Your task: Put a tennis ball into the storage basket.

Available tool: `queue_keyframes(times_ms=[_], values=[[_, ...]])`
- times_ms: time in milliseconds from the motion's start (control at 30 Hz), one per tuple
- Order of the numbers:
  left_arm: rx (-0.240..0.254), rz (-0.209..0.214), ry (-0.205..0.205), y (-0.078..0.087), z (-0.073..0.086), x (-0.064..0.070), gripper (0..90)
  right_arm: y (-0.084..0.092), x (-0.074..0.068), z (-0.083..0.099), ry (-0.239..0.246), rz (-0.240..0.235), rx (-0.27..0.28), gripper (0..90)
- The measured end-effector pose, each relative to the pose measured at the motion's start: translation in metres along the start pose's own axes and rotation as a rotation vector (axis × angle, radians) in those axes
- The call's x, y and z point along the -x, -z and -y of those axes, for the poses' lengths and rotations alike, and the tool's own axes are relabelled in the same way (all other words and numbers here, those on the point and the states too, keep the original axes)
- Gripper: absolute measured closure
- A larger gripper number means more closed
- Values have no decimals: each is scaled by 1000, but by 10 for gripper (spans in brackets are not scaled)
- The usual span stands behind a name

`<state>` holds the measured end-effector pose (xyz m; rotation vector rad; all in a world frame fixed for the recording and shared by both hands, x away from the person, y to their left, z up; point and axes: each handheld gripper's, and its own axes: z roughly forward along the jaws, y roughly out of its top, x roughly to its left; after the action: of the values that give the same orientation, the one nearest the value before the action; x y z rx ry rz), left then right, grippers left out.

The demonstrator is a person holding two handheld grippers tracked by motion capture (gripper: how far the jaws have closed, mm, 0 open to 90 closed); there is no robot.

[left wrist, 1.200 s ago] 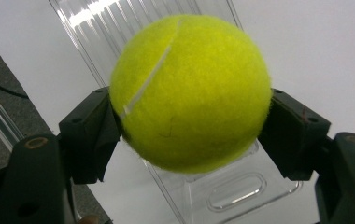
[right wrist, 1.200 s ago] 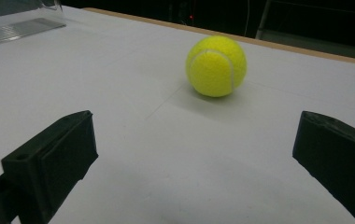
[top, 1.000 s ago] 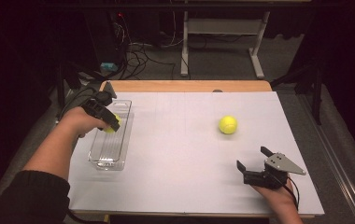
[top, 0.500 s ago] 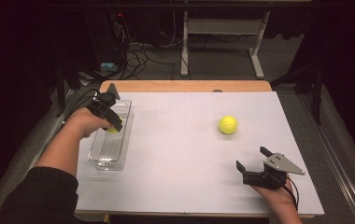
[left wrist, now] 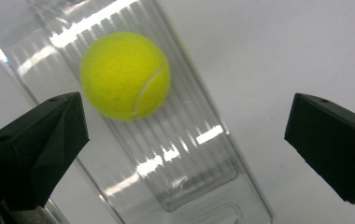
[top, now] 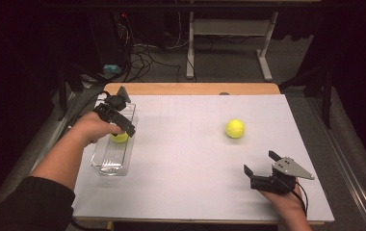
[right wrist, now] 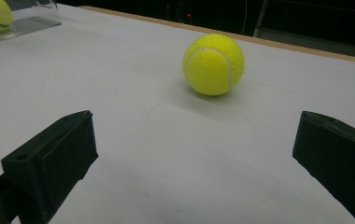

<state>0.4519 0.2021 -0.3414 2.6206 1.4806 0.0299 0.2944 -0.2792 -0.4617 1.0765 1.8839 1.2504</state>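
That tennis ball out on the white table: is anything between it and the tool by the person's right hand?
Nothing visible. The right tool has its jaws open toward the tennis ball, with bare white table between them. The clear tray sits far off to the side.

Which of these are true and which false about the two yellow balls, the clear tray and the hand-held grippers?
1. One tennis ball lies inside the clear tray. True.
2. The left gripper is clamped on that ball. False: its jaws have just been opening and now stand wide, with the ball lying free in the tray.
3. The second tennis ball sits on the white table, outside the tray. True.
4. The right gripper holds the second ball. False: its jaws are open and the ball lies apart, ahead of them.
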Motion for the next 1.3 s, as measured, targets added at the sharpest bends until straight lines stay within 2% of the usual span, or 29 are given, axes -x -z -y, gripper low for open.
queue_keyframes(times_ms=[233,300,400,500,667,800,867,1000,1133,1300], values=[[22,-19,-45,0,-3,27,6,1,1,-3,-12,4,12,0],[23,-33,-61,-1,-2,35,6,-1,2,-1,-17,8,4,0],[30,-29,-89,-5,-1,46,6,-1,3,1,-24,12,-5,0],[37,-21,-124,-7,0,59,6,-1,3,1,-27,16,-5,0],[80,5,-166,-13,3,84,6,-4,4,1,-26,19,-9,0],[82,39,-223,-22,9,105,6,-6,4,1,-20,20,-17,0],[90,50,-236,-27,11,114,6,-6,3,1,-18,21,-18,0],[74,74,-278,-36,15,131,6,-9,4,-1,-25,26,-15,0],[70,85,-304,-41,17,139,6,-16,5,-5,-41,47,-28,0],[63,88,-305,-43,19,138,6,-31,13,-14,-59,79,-55,0]])
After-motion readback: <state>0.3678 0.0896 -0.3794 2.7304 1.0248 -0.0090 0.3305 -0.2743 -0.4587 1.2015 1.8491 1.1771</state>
